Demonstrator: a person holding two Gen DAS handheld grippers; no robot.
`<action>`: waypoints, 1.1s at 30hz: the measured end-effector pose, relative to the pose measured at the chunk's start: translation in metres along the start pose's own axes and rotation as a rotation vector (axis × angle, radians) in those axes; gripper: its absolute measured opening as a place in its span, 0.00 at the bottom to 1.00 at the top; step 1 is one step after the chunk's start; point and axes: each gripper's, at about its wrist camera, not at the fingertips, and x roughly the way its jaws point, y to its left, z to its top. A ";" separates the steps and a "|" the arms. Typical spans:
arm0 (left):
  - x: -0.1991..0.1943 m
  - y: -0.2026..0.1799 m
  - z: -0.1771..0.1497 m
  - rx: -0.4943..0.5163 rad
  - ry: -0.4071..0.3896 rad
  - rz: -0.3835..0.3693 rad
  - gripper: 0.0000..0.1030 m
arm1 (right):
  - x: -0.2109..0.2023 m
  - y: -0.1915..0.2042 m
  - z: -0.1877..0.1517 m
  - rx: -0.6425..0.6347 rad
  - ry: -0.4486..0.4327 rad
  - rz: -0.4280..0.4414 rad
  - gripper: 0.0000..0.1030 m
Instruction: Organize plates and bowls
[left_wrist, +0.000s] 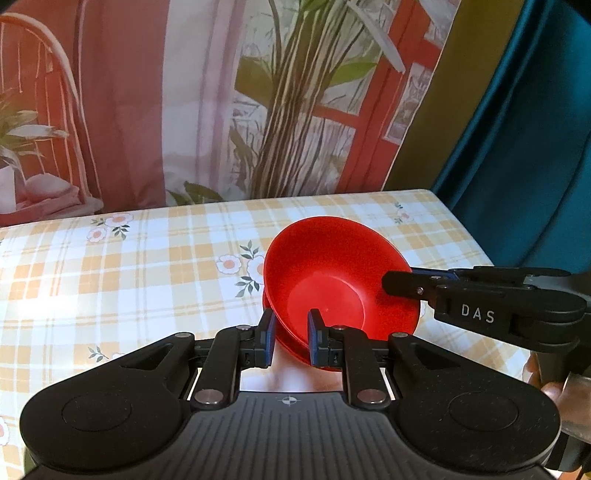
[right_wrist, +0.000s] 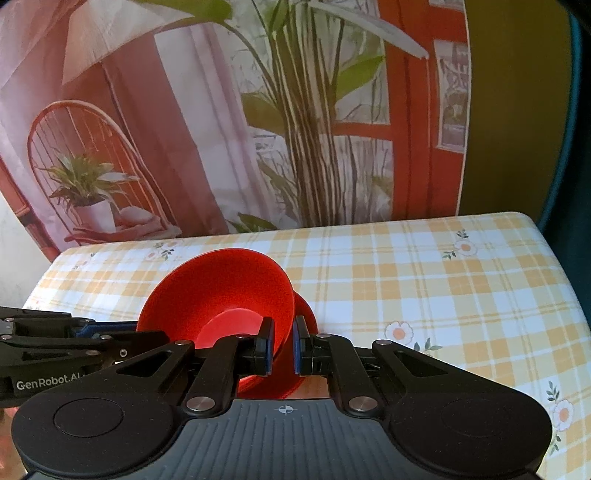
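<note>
A red bowl (left_wrist: 332, 266) hangs tilted just above the checked tablecloth, gripped at opposite sides of its rim. My left gripper (left_wrist: 291, 332) is shut on the near rim, one blue pad inside the bowl and one outside. My right gripper (left_wrist: 393, 284) comes in from the right and pinches the far right rim. In the right wrist view the same bowl (right_wrist: 221, 288) sits between the pads of my right gripper (right_wrist: 284, 343), and my left gripper (right_wrist: 144, 334) clamps its left rim. A second red dish (right_wrist: 307, 314) lies right under the bowl, mostly hidden; whether they touch I cannot tell.
The table (left_wrist: 129, 277) wears a yellow-and-white checked cloth with flowers; its right edge (right_wrist: 554, 266) drops off beside a teal curtain (left_wrist: 517, 147). A printed backdrop with a plant and a chair (right_wrist: 184, 129) stands directly behind the table. A hand (left_wrist: 546, 387) shows at the right.
</note>
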 end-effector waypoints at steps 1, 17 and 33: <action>0.001 -0.001 0.000 0.002 0.002 0.000 0.19 | 0.001 -0.001 -0.001 0.000 0.001 -0.002 0.09; 0.015 0.001 -0.002 0.002 0.040 0.007 0.19 | 0.008 -0.003 -0.005 -0.018 0.021 -0.015 0.13; 0.012 0.009 0.000 -0.056 0.030 0.022 0.37 | 0.004 -0.015 -0.006 0.016 0.014 -0.037 0.29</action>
